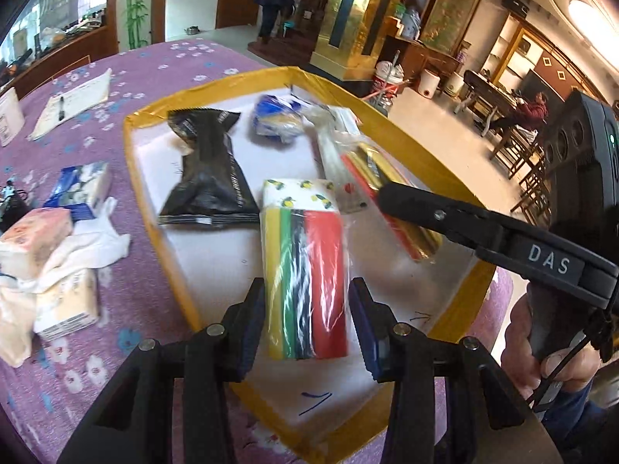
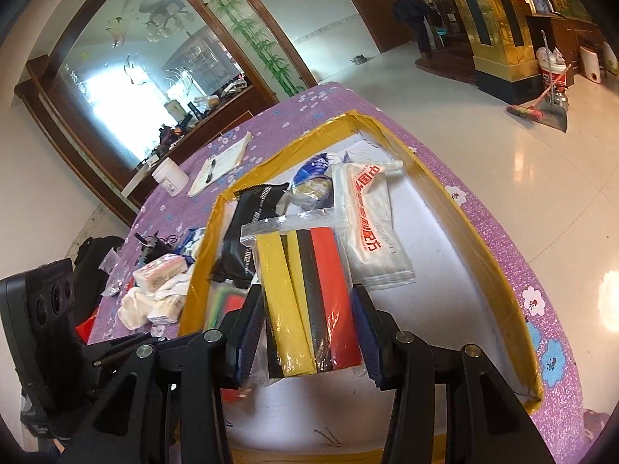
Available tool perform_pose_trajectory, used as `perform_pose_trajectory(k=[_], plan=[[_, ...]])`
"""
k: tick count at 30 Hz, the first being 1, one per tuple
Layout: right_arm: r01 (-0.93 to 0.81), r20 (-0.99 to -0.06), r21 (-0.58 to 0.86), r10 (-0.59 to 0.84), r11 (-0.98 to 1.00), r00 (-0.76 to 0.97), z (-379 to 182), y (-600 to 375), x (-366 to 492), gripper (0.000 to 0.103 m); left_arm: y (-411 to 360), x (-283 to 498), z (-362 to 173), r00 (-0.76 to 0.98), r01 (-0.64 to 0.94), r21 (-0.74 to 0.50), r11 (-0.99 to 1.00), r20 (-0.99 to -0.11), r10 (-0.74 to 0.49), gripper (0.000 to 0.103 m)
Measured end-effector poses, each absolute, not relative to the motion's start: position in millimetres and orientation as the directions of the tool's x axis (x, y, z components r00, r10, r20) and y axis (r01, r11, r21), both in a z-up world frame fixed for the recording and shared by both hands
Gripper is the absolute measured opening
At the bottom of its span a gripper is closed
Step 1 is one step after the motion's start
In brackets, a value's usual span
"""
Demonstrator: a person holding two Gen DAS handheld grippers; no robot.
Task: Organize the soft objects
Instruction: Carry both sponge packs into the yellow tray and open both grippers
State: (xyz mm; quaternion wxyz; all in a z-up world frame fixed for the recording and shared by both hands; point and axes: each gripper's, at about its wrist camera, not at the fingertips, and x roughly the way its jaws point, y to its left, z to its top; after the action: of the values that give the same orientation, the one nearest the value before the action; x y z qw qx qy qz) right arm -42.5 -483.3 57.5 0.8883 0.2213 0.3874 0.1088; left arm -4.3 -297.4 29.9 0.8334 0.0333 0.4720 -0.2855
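Table (image 1: 162,62): covered by a purple cloth printed with white and blue flowers.
Tray (image 1: 129,154): white floor, yellow taped rim, near the table's right edge; holds most of the packets.
Black packet (image 1: 209,170): glossy, crumpled, serrated end; lies toward the tray's left rim.
Left striped pack (image 1: 305,274): clear-wrapped foam strips in yellow, green, black and red under a white lemon-print top; sits at the tray's near edge.
Left gripper (image 1: 307,324): fingers flank this pack on both sides; whether the blue pads press it, I cannot tell.
Right striped pack (image 2: 309,301): clear bag of yellow, black and red strips, tilted, its far end over the black packet.
Right gripper (image 2: 307,324): fingers flank this pack; contact cannot be confirmed. In the left view it reaches in from the tray's right rim.
White sachet (image 2: 367,224): red lettering, just beside the right pack, toward the tray's right rim.
Blue-and-white bundle (image 1: 276,121): near the tray's far edge.
Tissue packs (image 1: 35,239): heaped with white cloth on the table's left, outside the tray.
Notepad (image 1: 71,102): with a pen, far left corner.
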Motion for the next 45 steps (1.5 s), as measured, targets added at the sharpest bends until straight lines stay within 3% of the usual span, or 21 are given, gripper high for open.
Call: perform_pose_trajectory(k=[18,26,33,43,45], plan=[[-0.003,-0.713,0.308,0.232,0.951,0.662,38.5,-457.2,-20.4,0.049,-303.7,-9.7,20.6,0.454,0.566,-0.167,0.808,-0.755,-0.473,0.043],[-0.005,-0.714,0.301,0.229,0.954,0.662,37.7,-457.6,-19.8,0.052,-311.9,-13.1,19.1,0.466,0.588,-0.128,0.799,-0.754,-0.464,0.048],[-0.025,-0.71,0.315,0.253,0.949,0.658,37.5,-455.8,-19.3,0.06,-314.7,-13.5,17.8,0.472,0.594,-0.11,0.797,-0.755,-0.456,0.053],[-0.023,-0.714,0.331,0.266,0.943,0.648,39.0,-456.9,-20.0,0.061,-315.6,-14.8,17.4,0.471,0.604,-0.103,0.79,-0.754,-0.459,0.057],[-0.029,-0.712,0.331,0.27,0.943,0.648,39.5,-458.0,-21.5,0.066,-316.3,-15.9,17.5,0.469,0.61,-0.101,0.786,-0.753,-0.461,0.06]])
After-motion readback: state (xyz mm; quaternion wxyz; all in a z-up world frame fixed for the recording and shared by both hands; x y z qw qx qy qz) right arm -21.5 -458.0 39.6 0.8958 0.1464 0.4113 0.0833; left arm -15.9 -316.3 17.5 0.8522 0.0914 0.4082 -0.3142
